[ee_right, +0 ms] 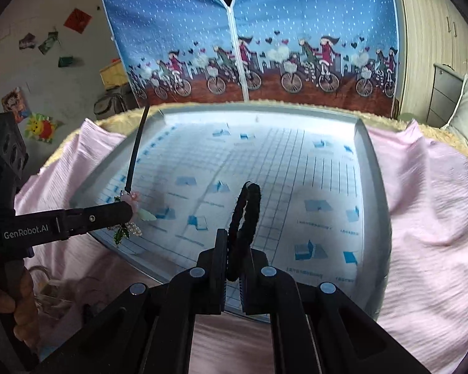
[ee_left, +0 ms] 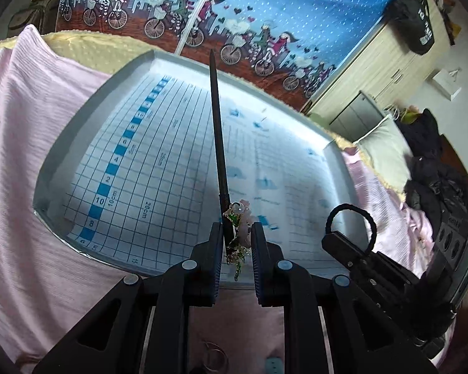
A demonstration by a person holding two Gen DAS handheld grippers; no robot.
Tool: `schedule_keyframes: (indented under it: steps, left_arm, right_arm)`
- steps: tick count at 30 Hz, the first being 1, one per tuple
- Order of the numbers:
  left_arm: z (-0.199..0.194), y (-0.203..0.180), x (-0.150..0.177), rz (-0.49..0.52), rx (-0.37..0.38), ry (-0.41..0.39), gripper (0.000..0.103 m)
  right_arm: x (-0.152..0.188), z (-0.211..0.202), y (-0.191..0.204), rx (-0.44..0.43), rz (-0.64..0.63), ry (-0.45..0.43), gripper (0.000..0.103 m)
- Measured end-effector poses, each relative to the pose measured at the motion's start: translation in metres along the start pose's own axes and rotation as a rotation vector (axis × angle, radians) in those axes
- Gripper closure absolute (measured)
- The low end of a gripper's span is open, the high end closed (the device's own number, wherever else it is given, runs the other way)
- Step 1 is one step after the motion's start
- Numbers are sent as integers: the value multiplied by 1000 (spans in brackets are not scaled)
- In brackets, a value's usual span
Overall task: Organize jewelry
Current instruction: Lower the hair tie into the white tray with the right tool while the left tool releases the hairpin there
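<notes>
1. Pink ribbed bedding (ee_left: 31, 143) covers a bed, with a cream fleecy blanket (ee_right: 115, 118) showing at its far edge and a blue wardrobe cover (ee_right: 265, 31) printed with cyclists and hearts hanging behind.
2. On the bedding lies a shallow grey tray (ee_left: 56, 155) lined with a white sheet of blue grid lines and numbered squares (ee_left: 159, 162); the tray's floor looks bare in both views.
3. The left gripper (ee_left: 236, 243) is clamped on the ornament end of a long black hair stick (ee_left: 216, 124). The stick rises steeply from between the fingers, its pointed tip aimed toward the far rim of the tray.
4. The stick's ornament (ee_right: 131, 215), a cluster of pink flowers, green leaves and small pearls, sits at the jaws, with a leafy strand dangling below them.
5. From the right wrist view the left gripper comes in from the left side, over the tray's near left corner, held by a hand (ee_right: 21, 305) at the frame edge.
6. The right gripper (ee_right: 234, 268) is pinched on the lower part of a black fabric hair tie (ee_right: 245, 215), whose loop stands upright above the fingers, over the near part of the tray.
7. Both items are held above the tray, well apart from each other.
8. A wooden cabinet (ee_left: 390, 62) and dark clothing (ee_left: 430, 168) lie to the right.
</notes>
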State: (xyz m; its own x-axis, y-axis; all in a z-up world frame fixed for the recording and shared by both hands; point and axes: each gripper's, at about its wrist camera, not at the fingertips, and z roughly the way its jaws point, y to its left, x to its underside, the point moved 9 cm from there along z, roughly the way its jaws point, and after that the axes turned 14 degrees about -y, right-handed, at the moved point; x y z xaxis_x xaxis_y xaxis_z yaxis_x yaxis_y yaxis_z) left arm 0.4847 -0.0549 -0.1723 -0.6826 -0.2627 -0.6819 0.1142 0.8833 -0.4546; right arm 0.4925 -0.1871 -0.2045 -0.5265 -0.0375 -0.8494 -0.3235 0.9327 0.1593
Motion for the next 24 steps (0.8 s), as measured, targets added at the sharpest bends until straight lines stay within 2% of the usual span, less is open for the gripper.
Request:
schedule_keyframes:
  steps: [3, 4, 5, 7, 9, 11, 14, 16, 17, 19, 21, 24]
  left_arm:
    - [-2, 0, 4, 26, -20, 3, 87]
    - [-2, 3, 6, 37, -44, 16, 85]
    - [-3, 1, 8, 43, -57, 22, 78]
    - [-10, 3, 5, 42, -67, -1, 65]
    - [-20, 3, 2, 31, -77, -31, 41]
    - [-31, 5, -1, 24, -89, -61, 32]
    - [-49, 3, -3, 47, -89, -82, 30]
    - [-68, -1, -4, 94, -98, -123, 13]
    - [-77, -4, -6, 120, -106, -159, 1]
    - [-97, -14, -12, 173, -114, -236, 1]
    - [-114, -26, -14, 217, -106, -277, 1]
    - [-144, -41, -11, 278, -101, -344, 1]
  right_arm:
    - [7, 1, 1, 11, -8, 23, 96]
    - [8, 2, 1, 13, -13, 32, 92]
    - [10, 1, 2, 13, -19, 42, 87]
    - [11, -1, 1, 21, -23, 45, 59]
    - [9, -5, -3, 45, -39, 38, 43]
    - [6, -9, -6, 69, -61, 28, 39]
    - [-1, -25, -9, 99, -83, -7, 27]
    - [-5, -40, -6, 100, -87, -45, 18]
    - [-8, -48, -4, 95, -87, -65, 15]
    - [-15, -62, 0, 89, -91, -106, 5]
    - [-25, -81, 9, 69, -99, -162, 0]
    - [-38, -110, 24, 43, -111, -243, 0]
